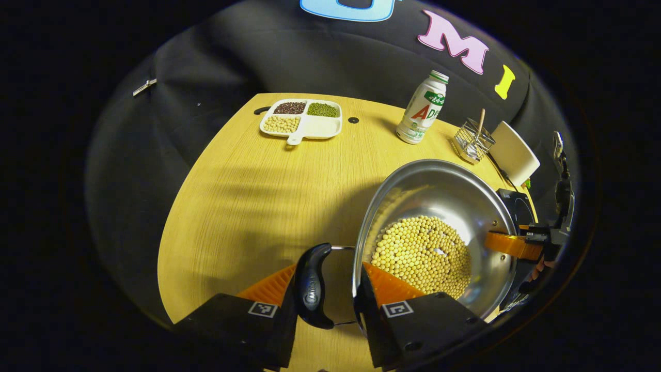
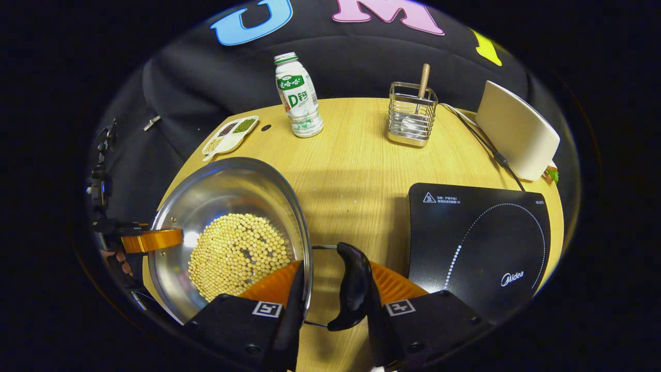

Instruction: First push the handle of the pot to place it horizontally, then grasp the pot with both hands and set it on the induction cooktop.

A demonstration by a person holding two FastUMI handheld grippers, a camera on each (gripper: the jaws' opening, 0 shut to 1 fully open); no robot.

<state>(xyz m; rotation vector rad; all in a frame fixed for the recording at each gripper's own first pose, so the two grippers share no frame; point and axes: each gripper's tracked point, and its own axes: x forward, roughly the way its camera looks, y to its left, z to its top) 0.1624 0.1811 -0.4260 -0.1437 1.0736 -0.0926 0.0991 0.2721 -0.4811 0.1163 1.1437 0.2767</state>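
Note:
A steel pot [image 1: 439, 191] [image 2: 227, 191] with soybeans [image 1: 423, 253] [image 2: 237, 253] in its bottom is held between both grippers, left of the black induction cooktop [image 2: 475, 237]. My left gripper [image 1: 329, 268] is shut across one black side handle [image 1: 312, 284] and the pot wall, one finger outside the handle and one inside the rim. My right gripper [image 2: 335, 264] grips the opposite handle [image 2: 353, 284] the same way. Each view shows the other gripper's finger on the far rim. Whether the pot rests on the table, I cannot tell.
On the wooden table [image 2: 356, 170] stand a white drink bottle [image 2: 299, 95], a wire utensil holder [image 2: 411, 116] with a wooden stick, a white slanted panel [image 2: 516, 132] with a cable, and a divided dish of beans [image 1: 302, 120] at the far left.

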